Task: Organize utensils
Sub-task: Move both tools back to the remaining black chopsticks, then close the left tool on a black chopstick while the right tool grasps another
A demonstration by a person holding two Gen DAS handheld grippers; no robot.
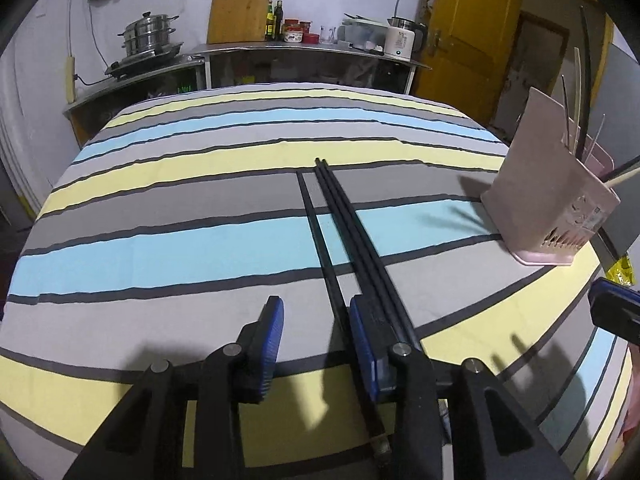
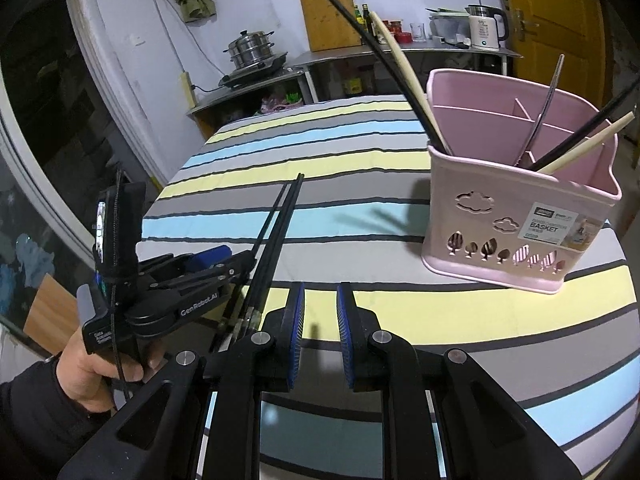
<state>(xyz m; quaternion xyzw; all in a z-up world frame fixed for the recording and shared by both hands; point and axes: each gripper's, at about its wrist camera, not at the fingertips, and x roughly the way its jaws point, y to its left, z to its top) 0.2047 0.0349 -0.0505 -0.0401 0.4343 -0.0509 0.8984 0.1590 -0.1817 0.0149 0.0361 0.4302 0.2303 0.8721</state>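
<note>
A striped cloth (image 1: 180,248) in grey, pale blue and yellow bands covers the desk (image 2: 400,312) and fills most of both views. Behind it a steel counter (image 1: 304,50) against the wall carries a stacked steamer pot (image 1: 150,36), a wooden cutting board (image 1: 240,10), some bottles and a white kettle (image 1: 400,42), with a yellow door (image 1: 472,28) to the right.

On the right side of the desk stands a pink utensil basket (image 2: 500,216) with cloud and tree cut-outs and a label on its front. Inner walls split it into compartments. Several utensils already lean in it: a black chopstick (image 2: 372,40) and a pale wooden one (image 2: 404,68) at its left end, and a thin metal utensil (image 2: 548,100) plus another black and pale pair at its right end.

Black chopsticks (image 1: 360,240) lie together lengthwise on the cloth, well left of the basket, tips pointing toward the counter.

The left tongs (image 1: 316,336) sit low over the near ends of these chopsticks with the blue pads apart. In the left wrist view the chopsticks run along the outer side of the right-hand pad (image 1: 362,340) rather than between the pads, so nothing is clamped. A hand (image 2: 92,368) in a dark sleeve holds this tool.

The right tongs (image 2: 320,332) hover over a yellow stripe, pads standing a narrow gap apart and empty, between the chopsticks and the basket
</note>
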